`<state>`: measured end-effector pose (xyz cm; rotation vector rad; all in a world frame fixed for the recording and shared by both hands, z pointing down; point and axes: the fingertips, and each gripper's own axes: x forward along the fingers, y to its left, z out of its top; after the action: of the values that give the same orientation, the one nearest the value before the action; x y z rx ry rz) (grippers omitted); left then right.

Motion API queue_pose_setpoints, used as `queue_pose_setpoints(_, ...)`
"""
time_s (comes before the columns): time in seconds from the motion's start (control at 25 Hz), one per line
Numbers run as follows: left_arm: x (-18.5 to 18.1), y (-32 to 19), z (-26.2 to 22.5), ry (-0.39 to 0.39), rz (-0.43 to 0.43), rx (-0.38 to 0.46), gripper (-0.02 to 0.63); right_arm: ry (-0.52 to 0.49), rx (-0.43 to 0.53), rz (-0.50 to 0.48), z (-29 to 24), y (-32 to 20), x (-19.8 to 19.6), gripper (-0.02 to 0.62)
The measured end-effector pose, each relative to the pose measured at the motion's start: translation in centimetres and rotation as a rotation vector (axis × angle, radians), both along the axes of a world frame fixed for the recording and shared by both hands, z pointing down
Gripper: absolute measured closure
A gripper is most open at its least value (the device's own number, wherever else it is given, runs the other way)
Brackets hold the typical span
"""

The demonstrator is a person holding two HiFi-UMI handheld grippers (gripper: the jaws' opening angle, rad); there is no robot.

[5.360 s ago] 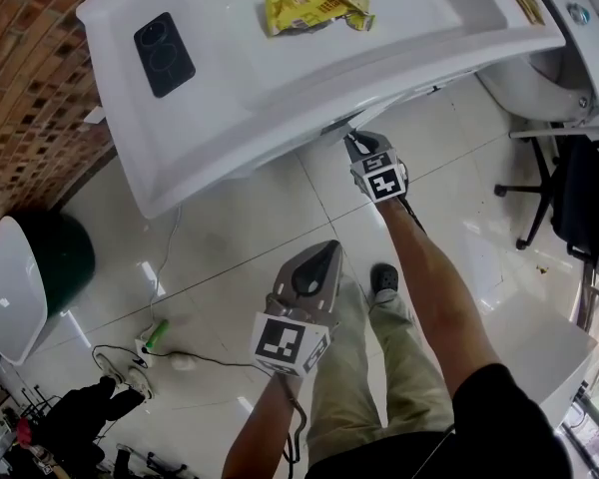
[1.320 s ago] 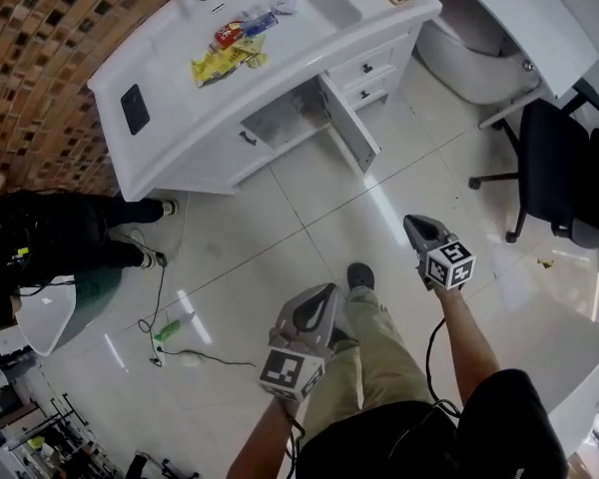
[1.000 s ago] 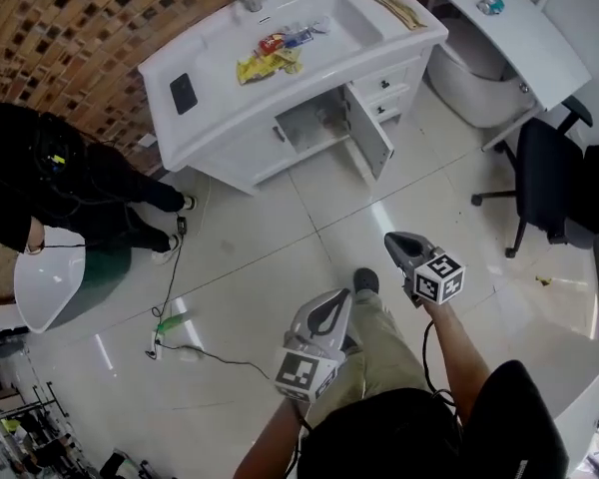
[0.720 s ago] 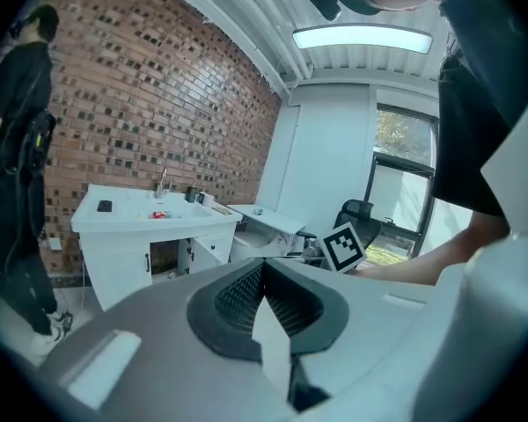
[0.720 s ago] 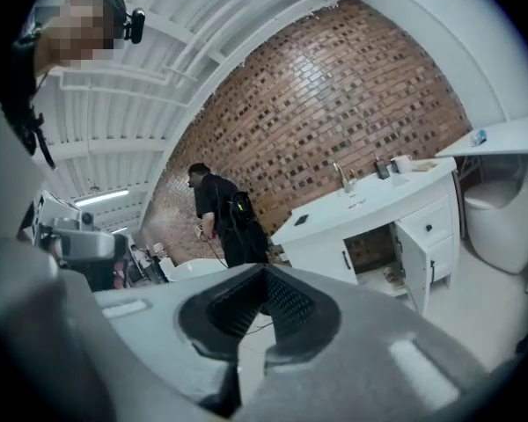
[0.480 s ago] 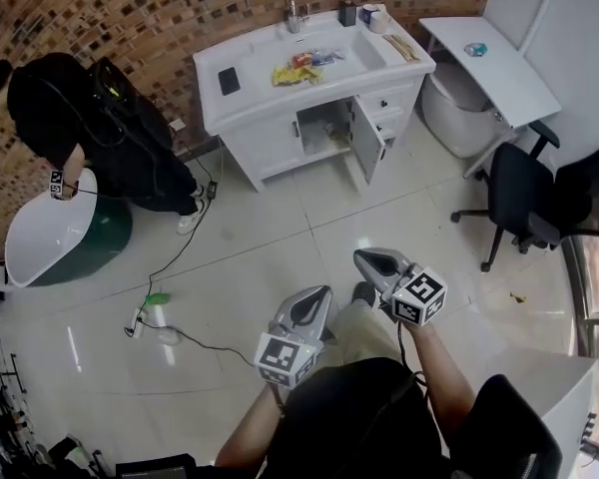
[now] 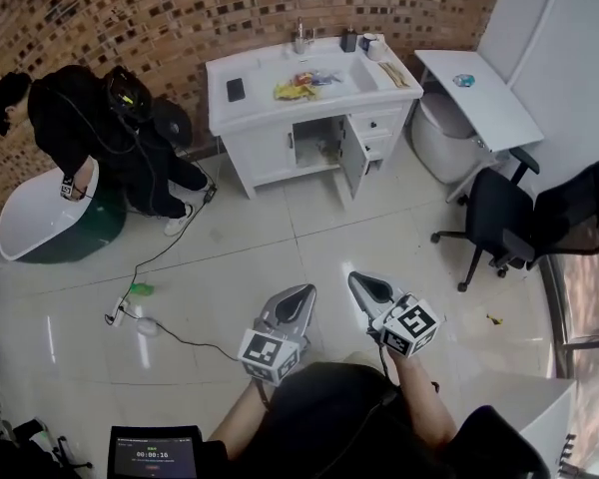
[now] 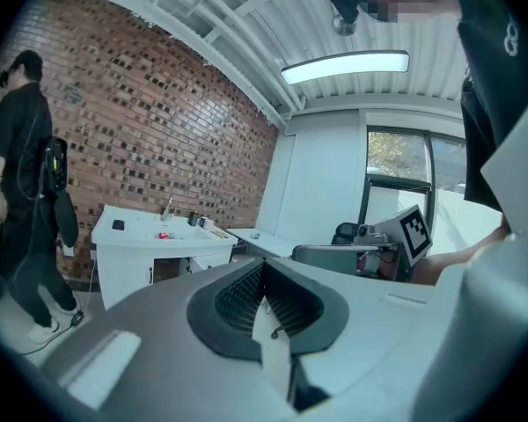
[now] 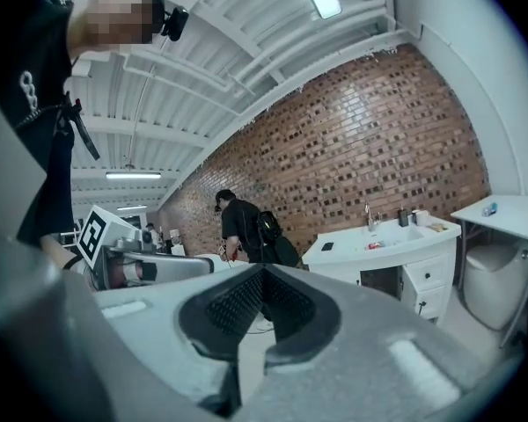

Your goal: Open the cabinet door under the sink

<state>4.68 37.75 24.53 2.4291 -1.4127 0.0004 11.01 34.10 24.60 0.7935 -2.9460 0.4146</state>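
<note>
The white sink cabinet (image 7: pixel 270 153) stands far off at the brick wall, with snack wrappers and a black phone on its top. The door under the sink (image 7: pixel 351 160) hangs swung out, showing the dark inside (image 7: pixel 317 143). Both grippers are held close to the person's body, well away from the cabinet. The left gripper (image 7: pixel 303 291) and the right gripper (image 7: pixel 357 280) are shut with nothing in them. In the left gripper view the left gripper (image 8: pixel 264 267) points level toward the cabinet (image 8: pixel 150 246). The right gripper (image 9: pixel 264 272) faces the cabinet (image 9: pixel 392 253) likewise.
A person in black (image 7: pixel 100 128) bends over a white tub (image 7: pixel 30 218) at the left. A white side table (image 7: pixel 474 93), a round white bin (image 7: pixel 434 143) and two black office chairs (image 7: pixel 519 223) stand at the right. A cable (image 7: pixel 160 322) lies on the glossy tiled floor.
The right gripper was at the cabinet front under the sink earlier; the door now stands open. The person has backed far away, and both grippers have come up close to the body.
</note>
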Motion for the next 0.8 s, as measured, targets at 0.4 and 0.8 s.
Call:
queue_pose_setpoints(0.4, 10.3, 7.5, -0.4, 0.013, -0.02, -0.031, 0.589, -0.066, -0.049, -0.068, -1.6, 10.2, 8.2, 0.604)
queue_pose_setpoints(0.8, 18.0, 13.9, -1.1, 0.018, 0.031, -0.036, 0.589, -0.01, -0.007, -0.032, -1.5, 18.2, 16.1, 0.604)
